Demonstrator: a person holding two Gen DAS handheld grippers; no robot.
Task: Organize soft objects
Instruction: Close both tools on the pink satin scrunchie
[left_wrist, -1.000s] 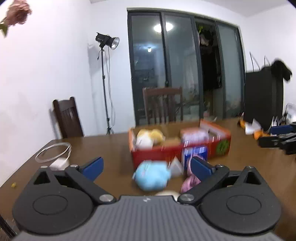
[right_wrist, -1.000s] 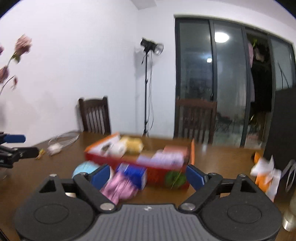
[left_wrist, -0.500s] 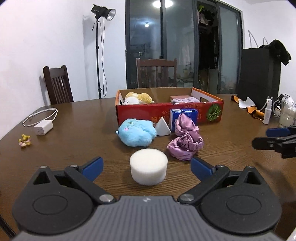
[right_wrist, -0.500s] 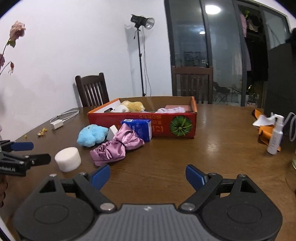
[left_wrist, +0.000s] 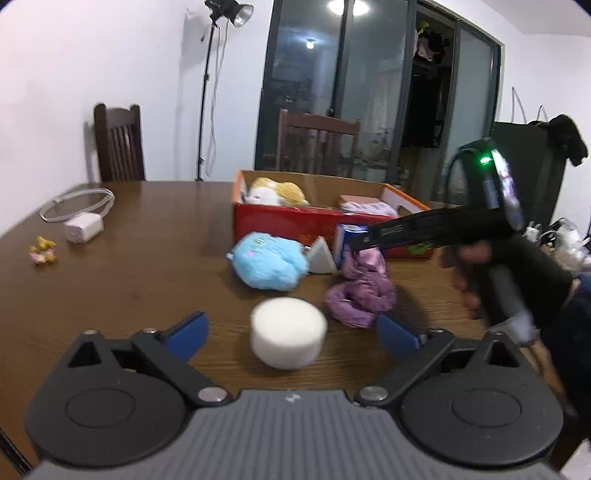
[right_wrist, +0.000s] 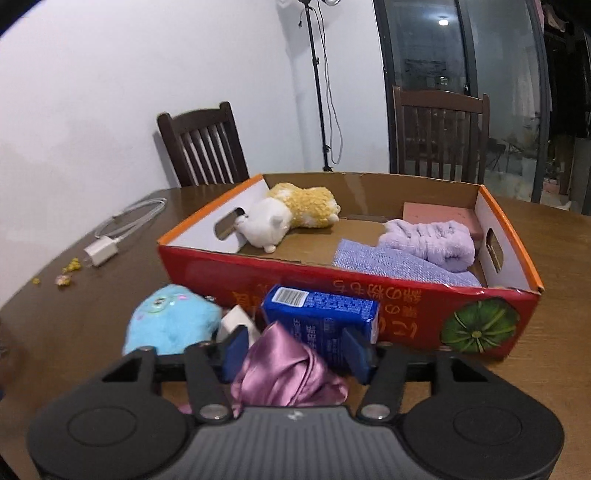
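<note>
Purple satin scrunchie lies just before red box, between right gripper jaws, which have just been closing. Pinch fabric bunch only, clear of blue carton. Left gripper jaws spread around white sponge, not touching.

Right gripper jaws just closing, left gripper jaws wide

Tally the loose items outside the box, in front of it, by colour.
Blue: 2, the blue plush and blue carton
Purple: 1, the satin scrunchie
White: 2, the foam cylinder and small wedge
Total: 5
</note>
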